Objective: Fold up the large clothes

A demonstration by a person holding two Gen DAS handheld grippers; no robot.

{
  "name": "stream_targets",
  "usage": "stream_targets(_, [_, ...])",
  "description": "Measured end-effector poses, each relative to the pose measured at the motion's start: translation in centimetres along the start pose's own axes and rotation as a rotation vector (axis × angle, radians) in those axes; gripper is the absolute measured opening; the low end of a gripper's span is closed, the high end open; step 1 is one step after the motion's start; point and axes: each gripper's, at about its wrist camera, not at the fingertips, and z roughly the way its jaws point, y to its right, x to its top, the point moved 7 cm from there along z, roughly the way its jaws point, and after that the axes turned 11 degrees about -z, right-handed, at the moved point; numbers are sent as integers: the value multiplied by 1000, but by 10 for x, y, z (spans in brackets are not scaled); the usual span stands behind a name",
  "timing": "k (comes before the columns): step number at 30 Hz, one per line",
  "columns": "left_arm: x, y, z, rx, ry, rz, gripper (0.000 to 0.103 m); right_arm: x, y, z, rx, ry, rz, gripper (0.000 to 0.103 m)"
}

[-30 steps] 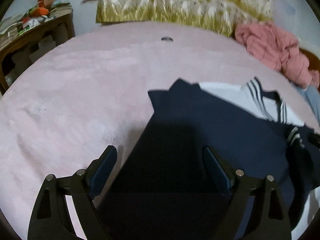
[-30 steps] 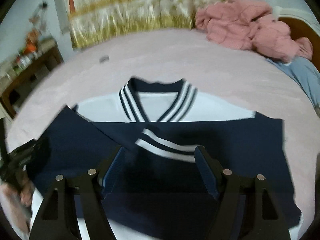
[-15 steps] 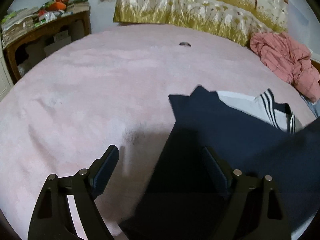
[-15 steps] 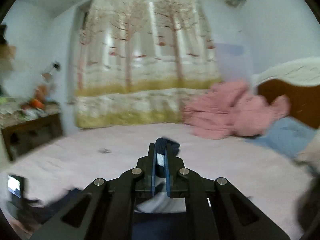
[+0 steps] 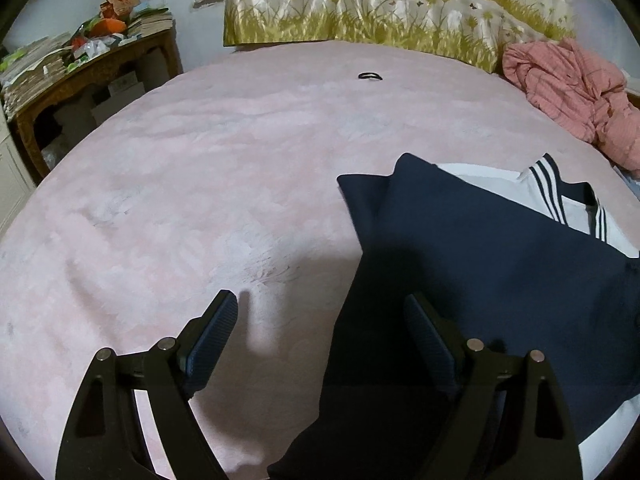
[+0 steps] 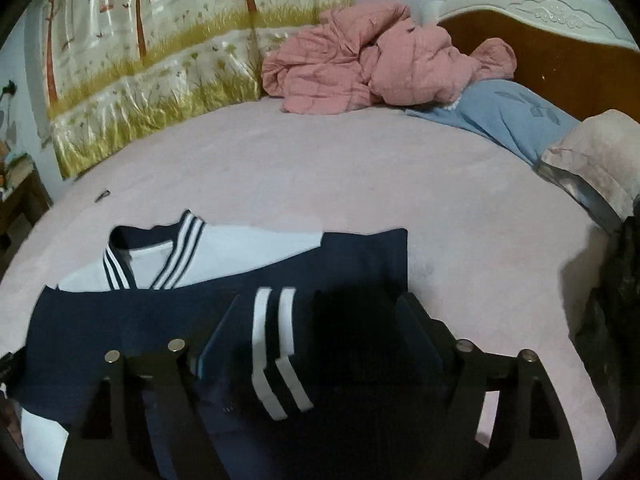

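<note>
- Both claws spread, pinching nothing: left claw (image 5: 320,316), right claw (image 6: 320,320), its jaws just reopened.
- Navy-and-white striped-collar sweater (image 6: 224,280) lies on pink bed (image 6: 360,168), near edge, sleeves folded in.
- Next: pinch hem corners evenly, fold towards collar.

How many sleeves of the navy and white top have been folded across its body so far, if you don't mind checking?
2. One navy sleeve lies across from the left of the right wrist view. The other sleeve crosses from the right, its white-striped cuff between the right gripper's open fingers.
</note>
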Motion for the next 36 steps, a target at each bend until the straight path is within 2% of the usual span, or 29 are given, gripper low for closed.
stream_targets(2, [-1, 2, -1, -7, 2, 11, 84, -1, -10, 14, 69, -53, -14, 79])
stream_targets(4, [-1, 4, -1, -9, 3, 22, 83, -14, -17, 38, 44, -169, -52, 71])
stream_targets(5, [0, 5, -1, -17, 4, 27, 76, -21, -21, 52, 20, -219, -78, 49])
stream_targets(6, [-1, 6, -2, -33, 5, 33, 72, -24, -25, 55, 22, -228, -97, 40])
stream_targets(7, [-1, 8, -3, -39, 7, 40, 65, -22, -29, 55, 1, -218, -120, 36])
stream_targets(8, [-1, 9, -4, -36, 14, 47, 60, -16, -32, 50, -33, -189, -142, 8])
stream_targets(11, [0, 12, -8, -22, 34, 56, 60, 26, -33, 4, -15, 80, -122, 7])
stream_targets(12, [1, 12, -9, -19, 37, 58, 60, 37, -30, -10, -33, 137, -121, 7])
stream_targets(13, [0, 13, -8, -18, 36, 60, 60, 45, -27, -12, -62, 139, -127, 7])
stream_targets(15, [0, 13, -7, -14, 30, 61, 60, 48, -22, 3, -85, 67, -137, 7])
stream_targets(18, [1, 14, -9, -10, 36, 65, 60, 23, -10, 47, -124, -96, -144, 8])
stream_targets(20, [4, 18, -16, -44, 66, 73, 60, 9, -2, 60, -162, -163, -156, 8])
stream_targets(22, [14, 18, -41, -79, 168, 64, 64, 13, 0, 49, -145, -122, -141, 12])
stream_targets(23, [19, 18, -58, -92, 234, 58, 70, 19, 4, 35, -138, -70, -130, 25])
stream_targets(24, [23, 18, -76, -110, 300, 52, 73, 26, 8, 14, -127, -6, -116, 51])
stream_targets(25, [26, 17, -91, -129, 350, 46, 77, 25, 8, 4, -115, 29, -109, 66])
stream_targets(26, [29, 18, -109, -152, 397, 36, 78, 28, 10, -20, -83, 104, -104, 79])
stream_targets(28, [31, 20, -137, -195, 456, 23, 80, 31, 8, -53, -54, 174, -120, 79])
stream_targets(29, [32, 21, -148, -211, 483, 19, 84, 33, 9, -64, -45, 194, -123, 79])
stream_targets(31, [31, 22, -173, -231, 550, 16, 93, 27, 6, -98, -10, 277, -116, 89])
stream_targets(32, [29, 21, -182, -231, 578, 16, 100, 25, 7, -107, -4, 307, -112, 96])
stream_targets(33, [29, 22, -192, -232, 609, 16, 103, 20, 6, -122, -8, 351, -107, 103])
stream_targets(36, [27, 22, -215, -258, 686, 13, 103, 17, 3, -149, -48, 430, -103, 103])
